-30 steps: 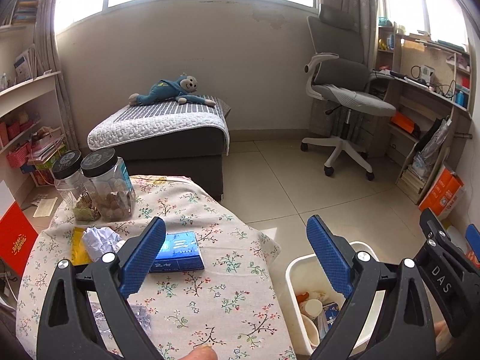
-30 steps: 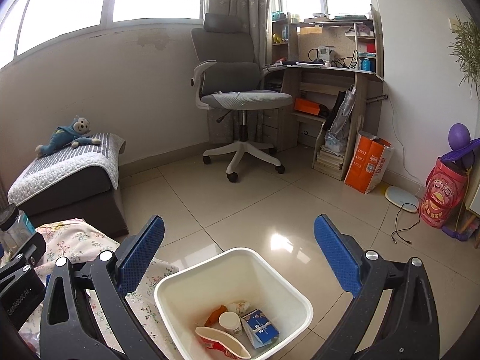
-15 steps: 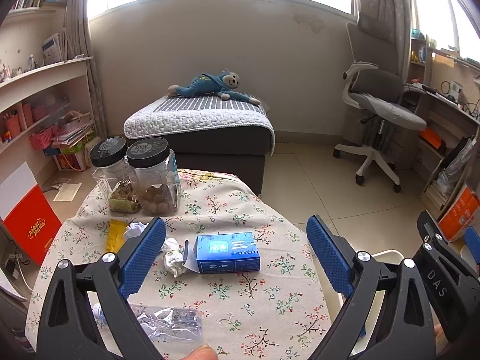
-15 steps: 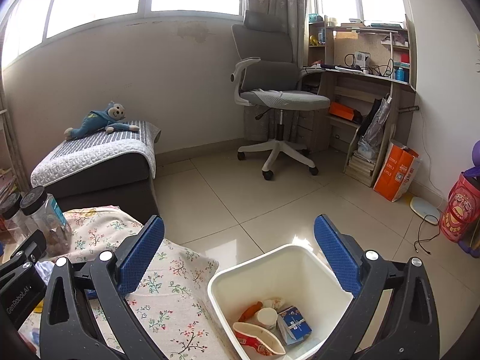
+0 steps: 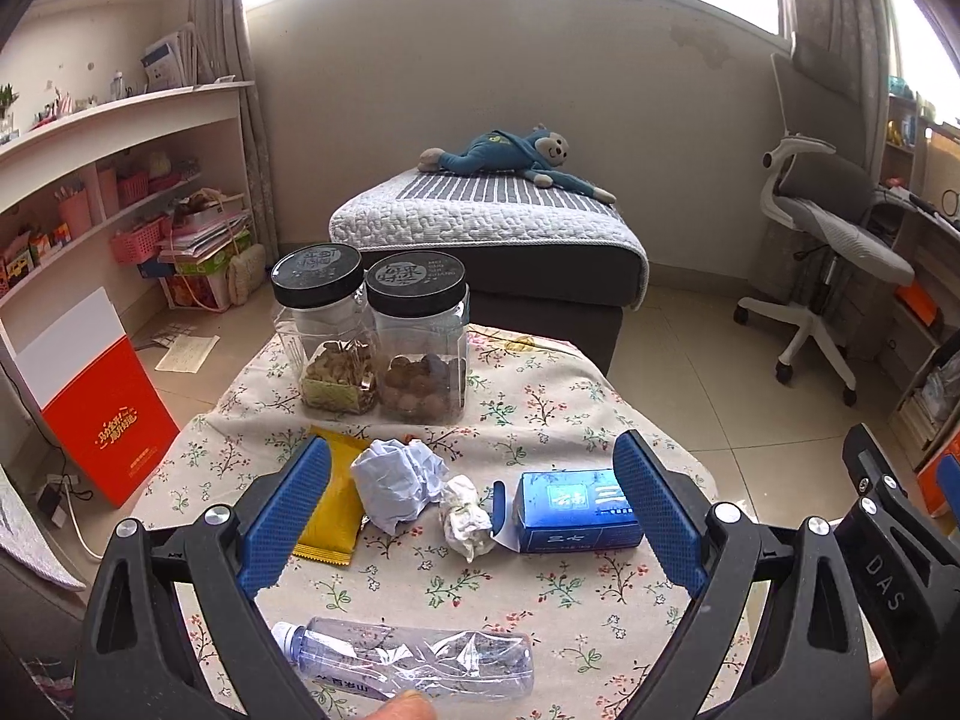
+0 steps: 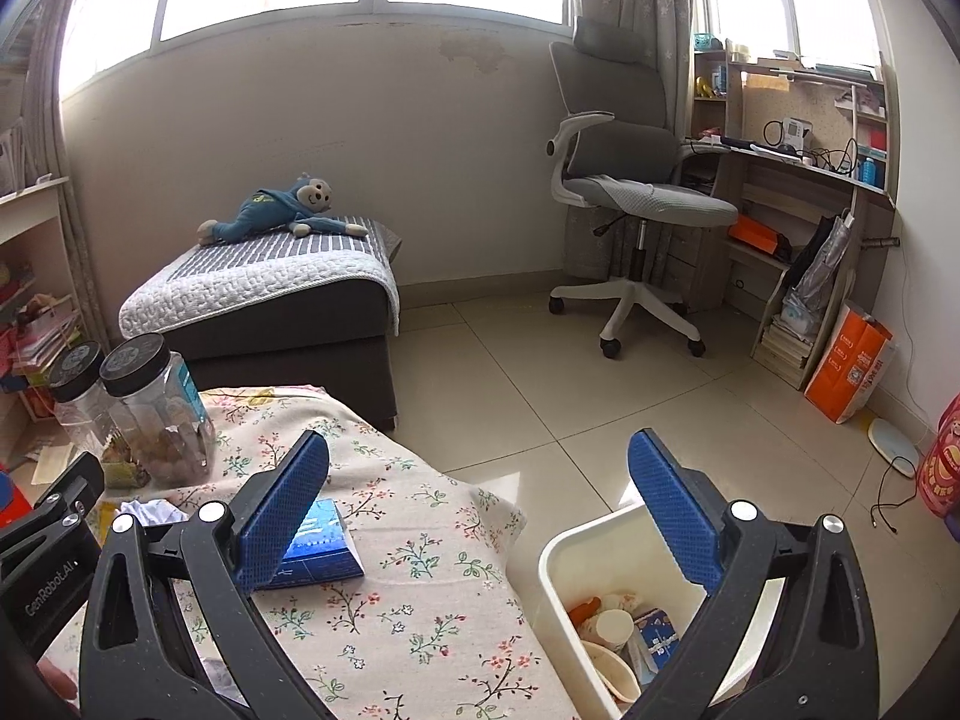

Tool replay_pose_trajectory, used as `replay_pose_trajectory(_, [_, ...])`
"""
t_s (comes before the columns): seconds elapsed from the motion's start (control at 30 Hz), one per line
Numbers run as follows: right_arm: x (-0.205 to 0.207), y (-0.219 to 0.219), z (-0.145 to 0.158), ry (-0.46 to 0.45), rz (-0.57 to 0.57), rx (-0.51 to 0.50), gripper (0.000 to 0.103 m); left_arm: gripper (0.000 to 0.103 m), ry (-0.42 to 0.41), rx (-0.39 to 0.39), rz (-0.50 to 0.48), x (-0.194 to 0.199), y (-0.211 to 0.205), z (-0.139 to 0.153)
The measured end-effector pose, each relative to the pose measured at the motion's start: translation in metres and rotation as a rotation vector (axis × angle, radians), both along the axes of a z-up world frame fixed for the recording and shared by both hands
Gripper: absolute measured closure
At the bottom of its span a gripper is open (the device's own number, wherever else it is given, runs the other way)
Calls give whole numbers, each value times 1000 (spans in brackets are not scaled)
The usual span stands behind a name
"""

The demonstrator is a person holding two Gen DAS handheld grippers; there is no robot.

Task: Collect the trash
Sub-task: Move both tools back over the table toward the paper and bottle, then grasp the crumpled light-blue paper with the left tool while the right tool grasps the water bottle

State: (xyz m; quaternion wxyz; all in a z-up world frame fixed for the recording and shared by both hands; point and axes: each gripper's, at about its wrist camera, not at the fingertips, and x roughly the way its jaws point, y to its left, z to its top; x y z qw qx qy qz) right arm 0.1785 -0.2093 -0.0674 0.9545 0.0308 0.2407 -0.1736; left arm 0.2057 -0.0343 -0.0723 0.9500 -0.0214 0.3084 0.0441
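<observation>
The left gripper [image 5: 471, 507] hangs above the table [image 5: 540, 414] with its blue pads spread wide and nothing between them. Under the gap lie a crumpled sheet of paper [image 5: 397, 483] and, touching it on the right, a smaller wad of tissue [image 5: 465, 516]. Just right of the wad sits a blue box [image 5: 573, 510], its near end partly hidden by the right pad. A yellow wrapper [image 5: 336, 501] lies flat beside the left pad. Nearer the camera, a crushed plastic bottle [image 5: 408, 663] lies on its side, cap to the left. At the far edge of the flowered cloth stand two jars [image 5: 417, 336] with black lids, side by side and touching.

The right gripper [image 6: 477, 504] is also spread wide and holds nothing. It hovers over the table's right edge. The blue box shows behind its left pad. Below its right pad, on the floor just beside the table, stands a white bin [image 6: 555, 564] holding a paper cup [image 6: 613, 624], a small carton and other scraps.
</observation>
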Motion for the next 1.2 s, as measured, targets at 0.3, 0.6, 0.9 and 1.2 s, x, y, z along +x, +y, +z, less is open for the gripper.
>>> replay_pose_trajectory(0.3, [27, 48, -18, 70, 177, 28, 7, 11, 184, -43, 80, 39, 82, -36])
replay_pose_trajectory(0.6, [60, 52, -57, 271, 313, 146, 7, 11, 478, -234, 13, 95, 156, -94])
replay_pose_trajectory(0.9, [66, 55, -70, 336, 370, 130, 7, 11, 516, -382, -47, 123, 128, -113])
replay_pose_trajectory(1.2, [59, 101, -95, 447, 732, 46, 7, 51, 580, -279, -160, 137, 94, -132])
